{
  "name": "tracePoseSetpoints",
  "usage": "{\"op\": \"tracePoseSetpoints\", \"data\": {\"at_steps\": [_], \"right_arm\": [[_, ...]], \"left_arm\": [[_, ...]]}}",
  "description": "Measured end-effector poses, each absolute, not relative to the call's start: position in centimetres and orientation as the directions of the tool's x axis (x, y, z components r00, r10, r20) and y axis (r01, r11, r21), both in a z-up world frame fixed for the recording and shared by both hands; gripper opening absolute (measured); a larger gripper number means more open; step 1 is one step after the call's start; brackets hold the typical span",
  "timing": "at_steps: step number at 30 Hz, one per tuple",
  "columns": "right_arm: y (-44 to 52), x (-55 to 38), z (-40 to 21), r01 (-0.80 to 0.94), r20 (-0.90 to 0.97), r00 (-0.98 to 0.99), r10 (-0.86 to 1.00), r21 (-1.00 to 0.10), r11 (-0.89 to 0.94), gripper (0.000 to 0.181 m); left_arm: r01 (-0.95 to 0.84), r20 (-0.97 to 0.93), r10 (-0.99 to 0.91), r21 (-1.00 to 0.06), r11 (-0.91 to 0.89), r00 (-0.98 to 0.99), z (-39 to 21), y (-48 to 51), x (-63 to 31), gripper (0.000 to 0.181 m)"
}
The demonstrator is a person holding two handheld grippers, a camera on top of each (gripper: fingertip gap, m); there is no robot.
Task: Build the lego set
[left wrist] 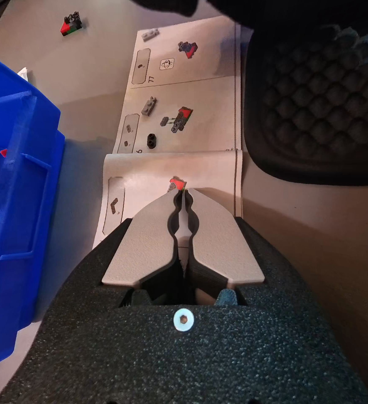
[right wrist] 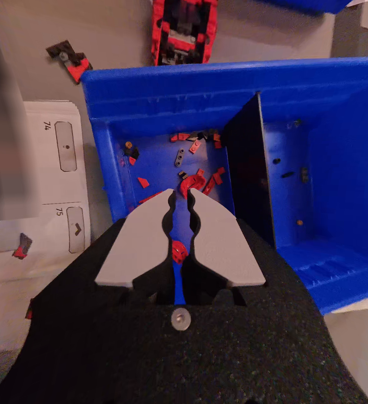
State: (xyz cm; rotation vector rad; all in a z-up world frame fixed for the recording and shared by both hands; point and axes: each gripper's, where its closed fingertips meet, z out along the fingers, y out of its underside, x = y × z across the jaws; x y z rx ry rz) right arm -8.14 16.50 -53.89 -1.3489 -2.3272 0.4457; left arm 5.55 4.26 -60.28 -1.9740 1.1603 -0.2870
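The left tool (left wrist: 183, 190) hovers over the instruction booklet (left wrist: 185, 135), jaws nearly closed with only a sliver between the tips, holding nothing. A blue bin (left wrist: 19, 175) crowds its left. A small grey piece (left wrist: 149, 106) and a black piece (left wrist: 150, 141) lie on the page, their long axes running up the frame. The right tool (right wrist: 181, 191), slightly open and empty, hangs over the bin's loose bricks (right wrist: 191, 183). The red car (right wrist: 184, 30), at top centre, lies lengthwise up the frame on the desk (right wrist: 113, 28).

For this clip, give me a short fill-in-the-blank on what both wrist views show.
1. The right gripper hangs over a bin coloured ____.
2. The left gripper sits above the open ____ booklet.
3. Two loose parts lie on that page: a grey plate and a ____ piece.

Missing: blue; instruction; black
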Motion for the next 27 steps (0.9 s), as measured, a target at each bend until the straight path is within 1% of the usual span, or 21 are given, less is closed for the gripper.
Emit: {"op": "tracePoseSetpoints", "data": {"at_steps": [2,3,5,7,9,11,14,18,19,20,21,24,27], "right_arm": [[17.0,-8.7,-55.7,0.762,0.177,-0.494,0.851,-0.384,0.522,0.01],[18.1,-8.6,-56.2,0.78,0.202,-0.494,0.845,-0.326,0.534,0.009],[20.7,-7.8,-56.2,0.83,0.269,-0.443,0.855,-0.237,0.505,0.005],[22.3,-6.6,-55.8,0.883,0.284,-0.372,0.884,-0.187,0.432,0.004],[22.3,-6.0,-55.8,0.894,0.272,-0.362,0.892,-0.168,0.415,0.007],[21.3,-6.5,-56.2,0.879,0.235,-0.385,0.893,-0.203,0.432,0.012],[19.6,-8.1,-57.0,0.856,0.167,-0.393,0.904,-0.294,0.426,0.017],[17.4,-12.4,-56.6,0.785,0.089,-0.341,0.936,-0.521,0.336,0.024],[16.8,-13.1,-56.9,0.774,0.047,-0.345,0.938,-0.55,0.312,0.025],[16.3,-13.3,-57.5,0.778,0.008,-0.355,0.935,-0.551,0.301,0.026],[16.2,-13.3,-58.3,0.793,-0.004,-0.362,0.932,-0.527,0.306,0.026],[17.1,-12.6,-59.9,0.822,0.039,-0.386,0.922,-0.438,0.363,0.028],[16.2,-11.6,-59.3,0.816,-0.012,-0.422,0.906,-0.44,0.375,0.025]], "left_arm": [[-0.628,-0.197,-0.811,-0.738,-0.248,0.551,-60.3,4.3,5.6,0.002],[-0.629,-0.198,-0.811,-0.738,-0.247,0.551,-60.3,4.3,5.5,0.002],[-0.629,-0.2,-0.81,-0.738,-0.245,0.551,-60.3,4.2,5.5,0.002],[-0.628,-0.198,-0.811,-0.738,-0.247,0.551,-60.3,4.2,5.6,0.002],[-0.629,-0.198,-0.811,-0.738,-0.246,0.551,-60.3,4.2,5.6,0.002],[-0.631,-0.203,-0.81,-0.737,-0.243,0.55,-60.3,4.2,5.6,0.002],[-0.631,-0.203,-0.81,-0.737,-0.244,0.55,-60.2,4.2,5.6,0.001],[-0.626,-0.191,-0.813,-0.738,-0.251,0.55,-60.2,4.2,5.6,0.001],[-0.627,-0.191,-0.813,-0.738,-0.25,0.55,-60.2,4.2,5.6,0.001],[-0.628,-0.193,-0.813,-0.738,-0.249,0.55,-60.2,4.1,5.6,0.001],[-0.628,-0.194,-0.812,-0.737,-0.249,0.55,-60.2,4.1,5.5,0.001],[-0.63,-0.2,-0.811,-0.737,-0.246,0.55,-60.2,4.1,5.5,0.001],[-0.632,-0.204,-0.81,-0.736,-0.243,0.549,-60.2,4.1,5.6,0.001]]}}
